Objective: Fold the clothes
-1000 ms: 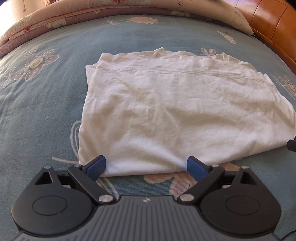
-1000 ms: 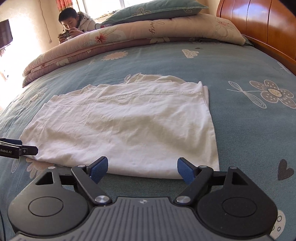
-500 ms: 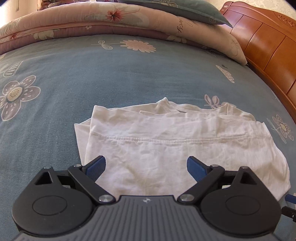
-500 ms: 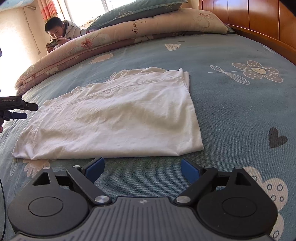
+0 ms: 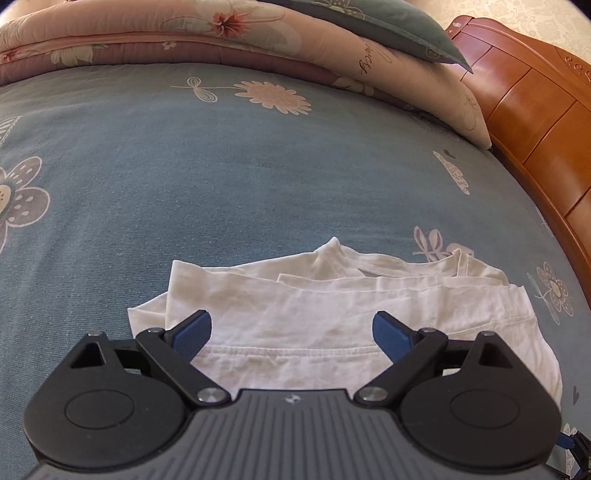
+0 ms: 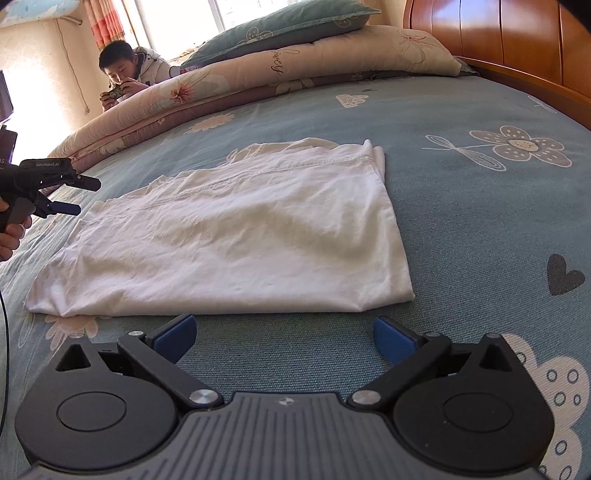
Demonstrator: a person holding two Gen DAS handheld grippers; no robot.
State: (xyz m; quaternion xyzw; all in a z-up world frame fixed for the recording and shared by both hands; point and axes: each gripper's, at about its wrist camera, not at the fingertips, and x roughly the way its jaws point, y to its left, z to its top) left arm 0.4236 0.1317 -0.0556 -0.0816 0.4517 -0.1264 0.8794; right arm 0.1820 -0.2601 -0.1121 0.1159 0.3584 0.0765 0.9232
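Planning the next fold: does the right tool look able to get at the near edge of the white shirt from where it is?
Probably yes. The right tool, its jaws opening with nothing between them, sits just short of the shirt edge, with only bare bedspread between.

I see white folded T-shirt (image 6: 236, 236) | blue-grey bedsheet (image 6: 461, 206), pale flower and heart print | pink floral quilt (image 6: 229, 85), upper frame | teal pillow (image 6: 280, 26) | orange-brown wooden headboard (image 6: 517, 40) | blue gripper pads (image 6: 173, 334)
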